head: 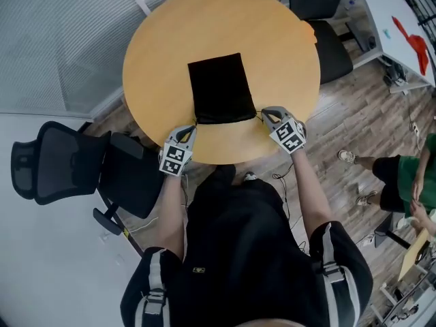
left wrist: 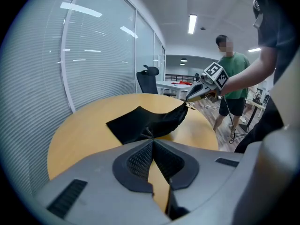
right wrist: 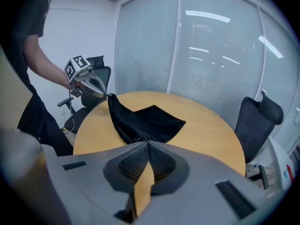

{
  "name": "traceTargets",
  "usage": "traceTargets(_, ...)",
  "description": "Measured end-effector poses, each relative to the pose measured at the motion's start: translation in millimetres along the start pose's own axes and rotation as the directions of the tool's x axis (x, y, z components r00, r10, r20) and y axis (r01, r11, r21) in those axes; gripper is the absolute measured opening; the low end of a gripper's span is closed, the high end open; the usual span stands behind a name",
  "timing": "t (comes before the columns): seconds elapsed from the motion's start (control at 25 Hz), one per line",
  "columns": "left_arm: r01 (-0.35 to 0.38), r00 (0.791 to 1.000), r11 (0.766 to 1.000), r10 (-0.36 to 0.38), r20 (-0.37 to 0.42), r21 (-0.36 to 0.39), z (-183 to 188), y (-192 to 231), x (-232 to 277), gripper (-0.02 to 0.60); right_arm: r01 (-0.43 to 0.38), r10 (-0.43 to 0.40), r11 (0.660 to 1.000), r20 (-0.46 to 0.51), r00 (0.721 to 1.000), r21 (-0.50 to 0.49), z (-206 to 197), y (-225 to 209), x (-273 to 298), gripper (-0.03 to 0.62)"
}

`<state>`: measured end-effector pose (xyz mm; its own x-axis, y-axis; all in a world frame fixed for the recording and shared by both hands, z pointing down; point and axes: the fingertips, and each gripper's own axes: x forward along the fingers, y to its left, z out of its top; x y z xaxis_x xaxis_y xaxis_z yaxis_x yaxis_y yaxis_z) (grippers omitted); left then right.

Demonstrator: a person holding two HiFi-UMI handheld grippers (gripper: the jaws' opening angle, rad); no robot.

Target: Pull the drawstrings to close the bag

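bag lies flat on the round wooden table, just nearer your edge than the middle, mouth edge toward you, closed bottom pointing away.

left gripper: at the mouth's left corner. in its own view the pads meet at the tips, pressed together on the left drawstring where it leaves the cloth.

right gripper: at the mouth's right corner. pads likewise pressed together at the tips, pinching the right drawstring.

your two grippers face each other across the mouth, which spans the gap between them. each shows in the other's view: the right gripper with the mouth edge rising off the table to its tip, the left gripper the same from the opposite side.

mouth cloth looks puckered along the lifted edge; the rest of the bag stays flat on the wood.

surroundings: a black office chair to your left beside the table; a person in a green shirt stands well beyond the table.
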<state>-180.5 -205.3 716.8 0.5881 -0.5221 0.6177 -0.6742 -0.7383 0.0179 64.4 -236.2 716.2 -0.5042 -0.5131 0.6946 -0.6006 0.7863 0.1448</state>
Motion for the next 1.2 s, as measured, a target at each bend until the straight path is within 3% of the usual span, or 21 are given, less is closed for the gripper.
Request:
traceTargets(0.36, -0.084, 0.992, 0.996, 0.080, 0.100, 0.037, 60, 16, -35, 0.014, 0.088, -0.085, 0.996, 0.109, 0.990, -0.015, 45, -34, -44, 0.057)
traceTargets(0.64, -0.130, 0.984, 0.988, 0.119, 0.134, 0.081, 95, 14, -59, 0.014, 0.122, -0.111, 0.991, 0.173, 0.979, -0.054, 79, -49, -74, 0.057)
traceTargets(1.2, -0.231, 0.959, 0.969, 0.210, 0.190, 0.093, 131, 8, -112, 0.015, 0.182, -0.147, 0.976, 0.253, 0.956, -0.121, 113, -66, -125, 0.057)
